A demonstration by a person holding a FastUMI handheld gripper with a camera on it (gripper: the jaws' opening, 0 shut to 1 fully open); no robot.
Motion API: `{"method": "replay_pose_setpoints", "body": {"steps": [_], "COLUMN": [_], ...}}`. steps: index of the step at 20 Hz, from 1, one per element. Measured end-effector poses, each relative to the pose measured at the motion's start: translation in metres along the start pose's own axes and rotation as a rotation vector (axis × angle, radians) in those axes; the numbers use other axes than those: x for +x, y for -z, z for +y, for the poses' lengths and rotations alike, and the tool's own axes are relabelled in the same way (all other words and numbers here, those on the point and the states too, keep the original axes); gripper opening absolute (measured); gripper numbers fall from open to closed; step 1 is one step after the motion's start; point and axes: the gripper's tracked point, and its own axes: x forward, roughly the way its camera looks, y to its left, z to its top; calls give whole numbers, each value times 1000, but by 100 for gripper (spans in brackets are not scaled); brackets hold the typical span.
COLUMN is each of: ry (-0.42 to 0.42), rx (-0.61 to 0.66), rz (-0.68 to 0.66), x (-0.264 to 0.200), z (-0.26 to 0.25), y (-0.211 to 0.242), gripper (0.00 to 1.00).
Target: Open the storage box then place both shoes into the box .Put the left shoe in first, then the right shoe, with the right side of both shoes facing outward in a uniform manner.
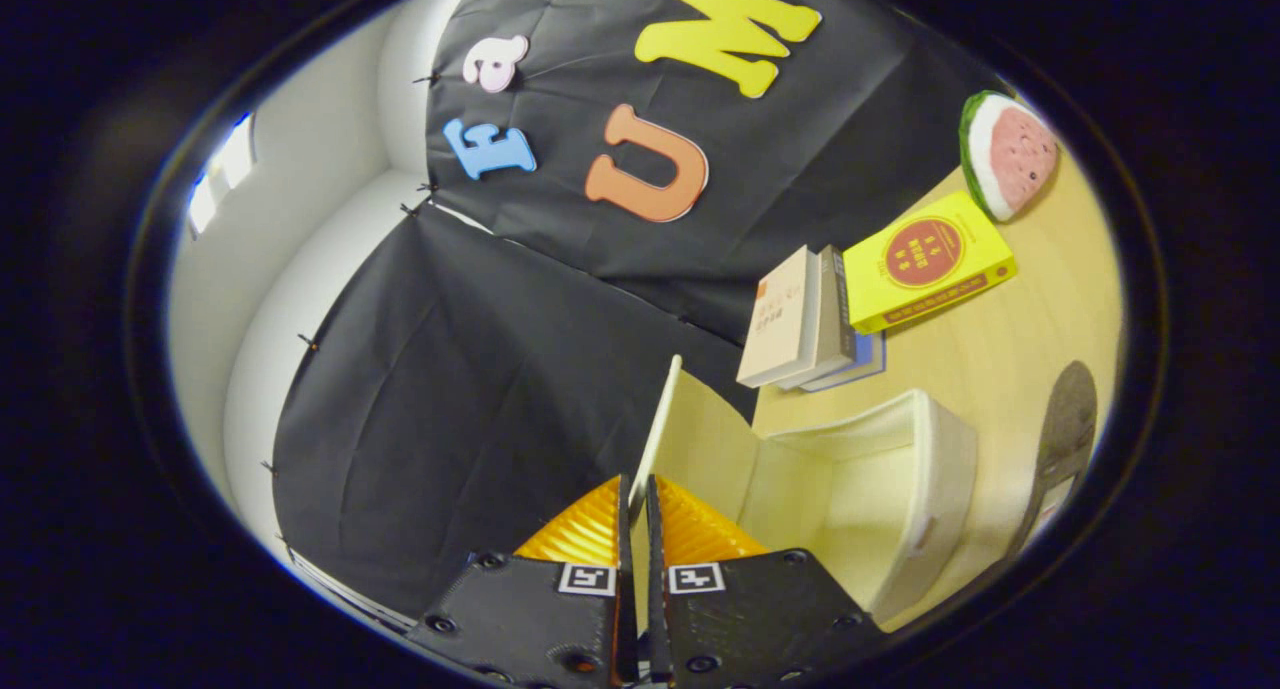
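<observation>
Storage box (880, 489) stands open on the desk (1020, 349), its raised lid (660, 419) pinched edge-on between the jaws; books (810, 319) lie beyond.

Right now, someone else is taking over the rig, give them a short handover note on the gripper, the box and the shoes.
Gripper: fingers closed on the thin edge of the box lid, holding it swung up.
Storage box: open on the wooden table, nothing visible inside it.
One dark shoe lies on the table just beyond the box; the other shoe's place is unknown.
Done: box opened.
Left: release the lid, put in the left shoe, then the right, right sides facing outward.
</observation>
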Motion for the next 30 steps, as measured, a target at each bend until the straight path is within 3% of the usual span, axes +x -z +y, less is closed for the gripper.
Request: {"method": "replay_pose_setpoints", "body": {"steps": [5,10,14,17,18,21,25,30], "ry": [-20,21,83,161,192,346,708,945], "rx": [-41,-83,-163,-265,-308,-418,-530,-563], "rz": [44,105,103,65,44,-20,-69,-58], "x": [87,152,164,139,125,77,-8,-93], "z": [49,60,47,36,30,2,-72,-156], "y": [32,78,91,86,82,67,52,40], "gripper": [6,10,55,88,90,95,96,96]}}
